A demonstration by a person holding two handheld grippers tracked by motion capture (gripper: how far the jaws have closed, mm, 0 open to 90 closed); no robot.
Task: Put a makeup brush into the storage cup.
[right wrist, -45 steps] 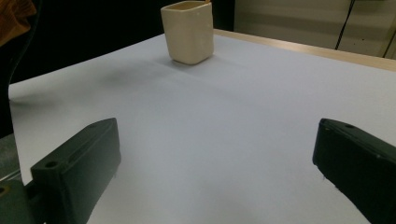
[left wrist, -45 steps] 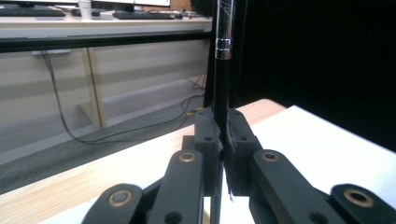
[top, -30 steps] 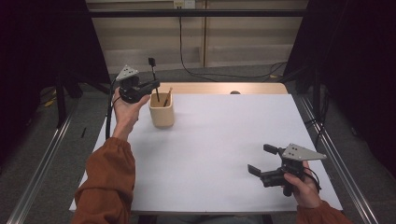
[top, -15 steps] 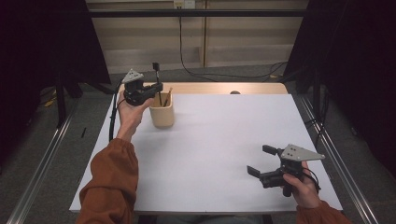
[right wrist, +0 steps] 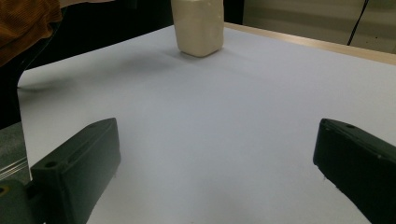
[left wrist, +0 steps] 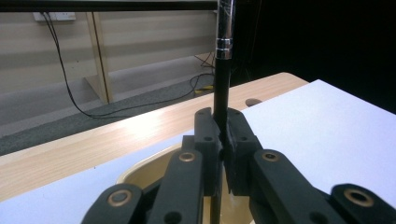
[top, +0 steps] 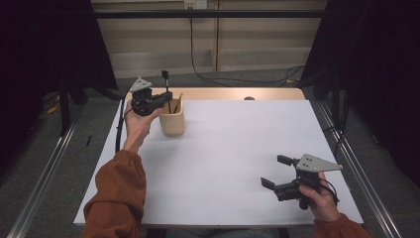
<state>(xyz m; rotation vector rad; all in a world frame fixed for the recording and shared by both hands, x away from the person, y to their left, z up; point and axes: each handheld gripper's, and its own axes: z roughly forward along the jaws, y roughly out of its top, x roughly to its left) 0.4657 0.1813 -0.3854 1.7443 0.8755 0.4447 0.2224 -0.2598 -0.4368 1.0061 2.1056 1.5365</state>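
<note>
My left gripper [top: 167,97] hovers just above a cream cup [top: 172,123] at the table's back left and is shut on a black pen [top: 165,79]. The pen stands upright, its lower end reaching down into the cup. In the left gripper view the pads clamp the pen [left wrist: 222,70] right over the cup's rim [left wrist: 140,171]. A thin wooden stick [top: 178,100] leans inside the cup. Near the front right edge my right gripper [top: 271,171] is open, nothing between its jaws. From the right gripper view [right wrist: 215,172] the cup [right wrist: 197,25] stands far off.
A white sheet [top: 233,144] covers the table, with a strip of bare wood [top: 267,93] along the back edge. A person's orange sleeve [top: 116,193] lies over the front left corner. Dark curtains hang on both sides.
The left gripper has shifted a little to the right and down with the pen, bringing it over the cup. The right gripper has stayed where it was.
</note>
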